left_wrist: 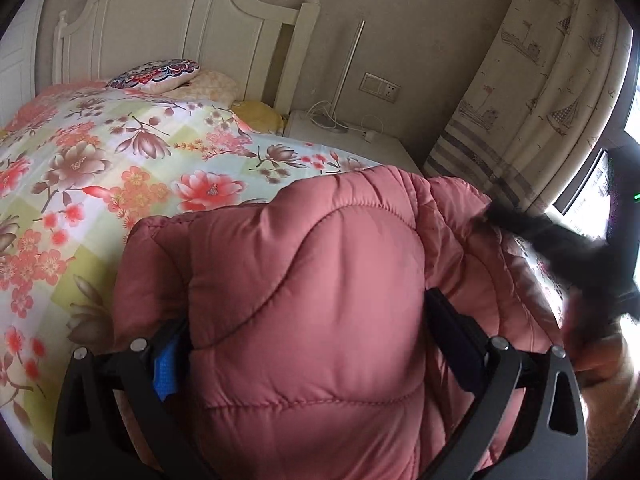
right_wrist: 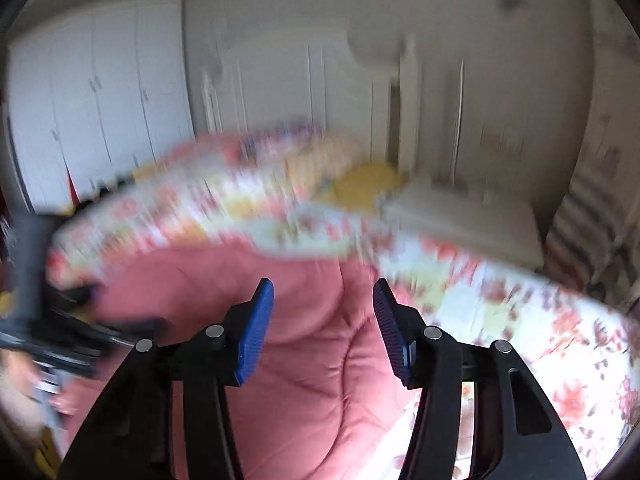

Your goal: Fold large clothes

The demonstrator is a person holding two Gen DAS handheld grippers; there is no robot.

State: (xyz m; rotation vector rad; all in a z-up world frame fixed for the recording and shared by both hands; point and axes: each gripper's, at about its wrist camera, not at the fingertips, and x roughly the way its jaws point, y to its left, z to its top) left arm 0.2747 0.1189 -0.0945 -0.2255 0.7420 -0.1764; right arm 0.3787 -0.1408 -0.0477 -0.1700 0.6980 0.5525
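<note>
A puffy pink quilted jacket [left_wrist: 320, 260] lies bunched on the floral bed cover [left_wrist: 120, 152]. My left gripper [left_wrist: 308, 320] is shut on a thick fold of it; the padding bulges up between the wide-set fingers and hides most of the pads. At the right edge of the left wrist view, the right gripper [left_wrist: 560, 248] shows as a dark blur past the jacket's far side. In the blurred right wrist view my right gripper [right_wrist: 323, 292] hovers open above the jacket [right_wrist: 312, 380], its blue pads [right_wrist: 256, 332] apart with nothing between them.
A white headboard [left_wrist: 160, 28], a patterned pillow [left_wrist: 156, 74] and a yellow cushion [left_wrist: 260, 118] lie at the bed's head. A white nightstand [left_wrist: 352, 136] with cables stands beside the bed, near a curtain [left_wrist: 540, 100] and window. White wardrobe doors [right_wrist: 100, 100] stand beyond the bed.
</note>
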